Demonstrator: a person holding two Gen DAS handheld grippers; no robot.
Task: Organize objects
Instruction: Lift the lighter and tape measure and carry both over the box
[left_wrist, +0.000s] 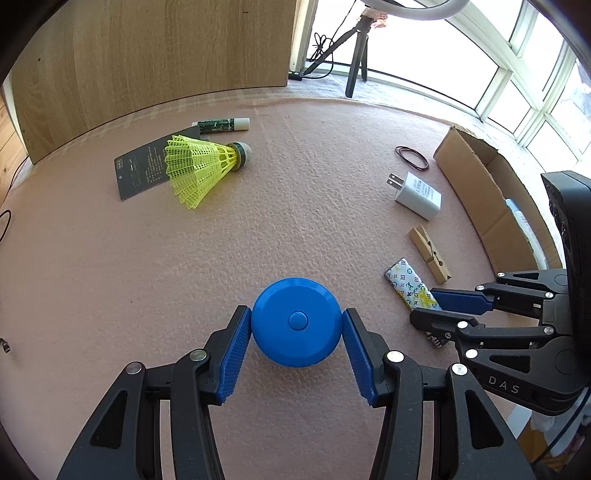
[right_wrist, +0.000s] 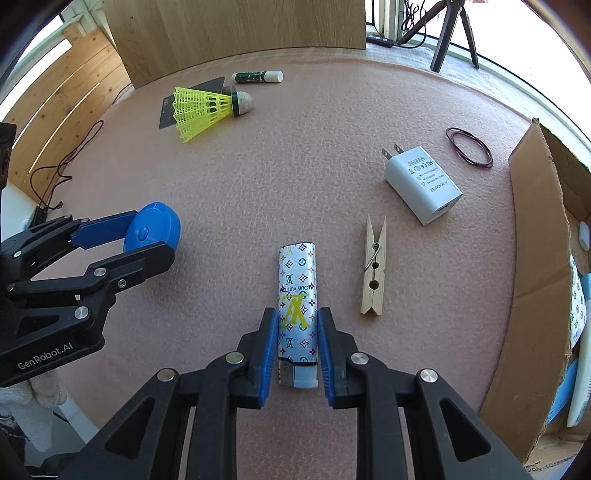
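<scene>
With the left gripper (left_wrist: 297, 325) clamped on the disc (left_wrist: 296, 322) and the right gripper (right_wrist: 297, 325) pinching the lighter (right_wrist: 297, 314), both wanted straight lifts toward the box (right_wrist: 535, 258).

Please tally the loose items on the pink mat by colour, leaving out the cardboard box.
Blue: 1, round case
Yellow: 1, shuttlecock
White: 2, charger, patterned lighter
Green: 1, tube
Dark: 2, card, bands
Wood: 1, clothespin
Total: 8
</scene>
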